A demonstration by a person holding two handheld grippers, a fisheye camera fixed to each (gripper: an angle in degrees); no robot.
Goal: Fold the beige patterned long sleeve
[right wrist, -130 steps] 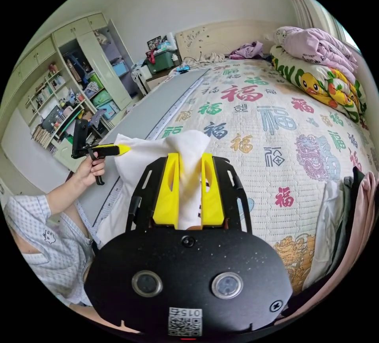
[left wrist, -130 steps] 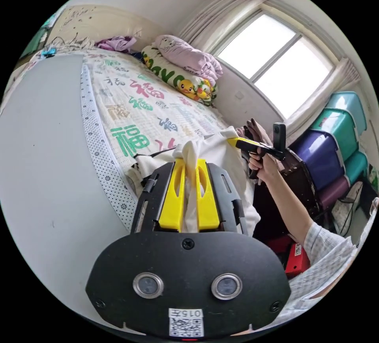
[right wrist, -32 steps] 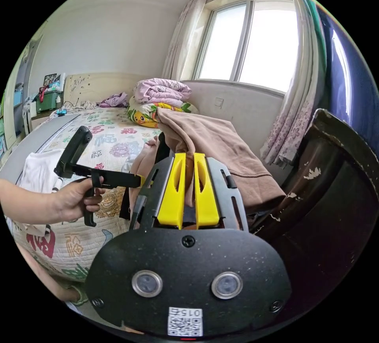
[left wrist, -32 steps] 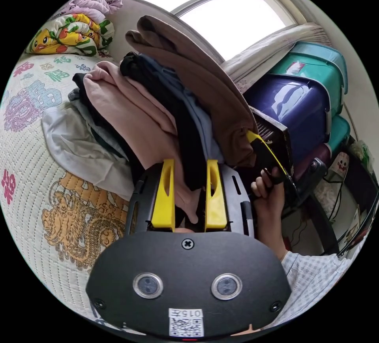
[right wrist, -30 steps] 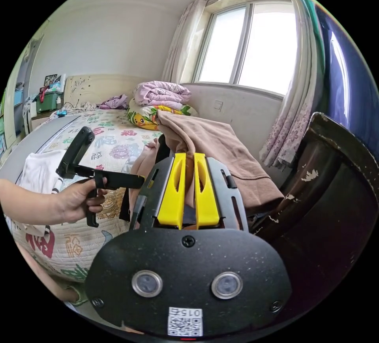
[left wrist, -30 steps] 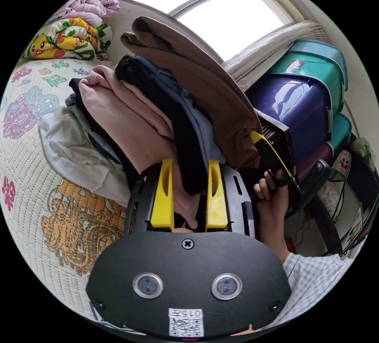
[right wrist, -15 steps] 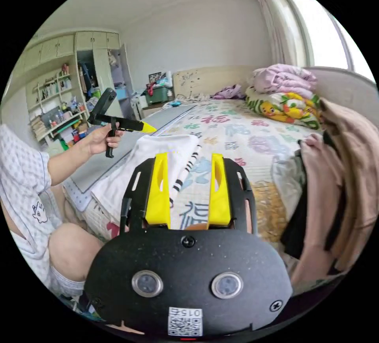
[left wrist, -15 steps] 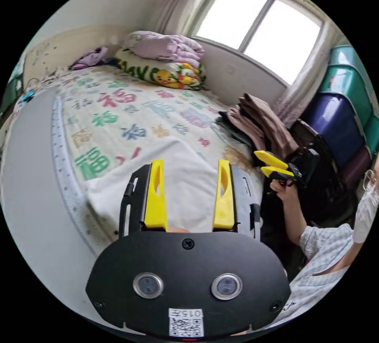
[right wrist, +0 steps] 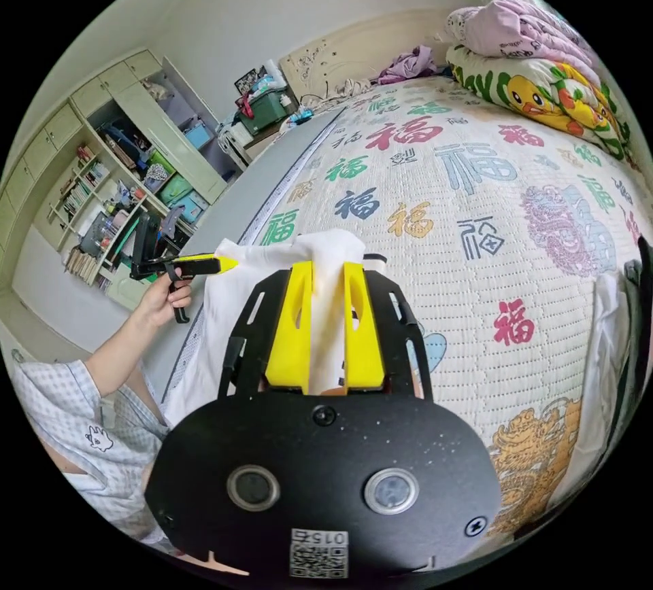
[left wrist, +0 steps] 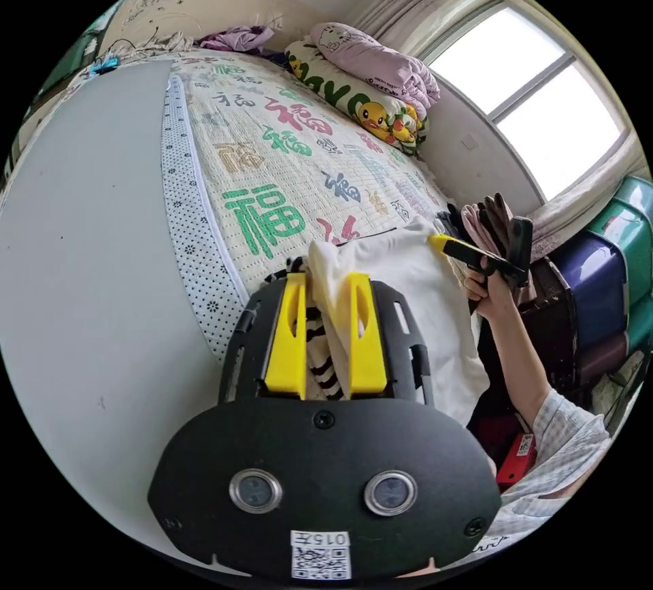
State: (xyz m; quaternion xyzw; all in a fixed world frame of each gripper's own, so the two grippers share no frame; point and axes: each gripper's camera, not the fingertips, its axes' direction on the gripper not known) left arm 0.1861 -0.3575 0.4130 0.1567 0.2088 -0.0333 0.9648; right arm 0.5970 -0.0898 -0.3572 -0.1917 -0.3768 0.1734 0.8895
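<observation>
The garment [left wrist: 408, 291] was soft matt cloth, creased where pinched. The gripper jaws looked like smooth yellow plastic on speckled matt black housing. The bed cover [right wrist: 476, 209] was quilted fabric; the storage bins [left wrist: 592, 291] glossy plastic.

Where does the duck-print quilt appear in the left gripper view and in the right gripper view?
Left gripper view: the duck-print quilt lies upper centre, under the purple blanket.
Right gripper view: the duck-print quilt lies upper right, under the purple blanket.
Shared landmark: the beige headboard.
</observation>
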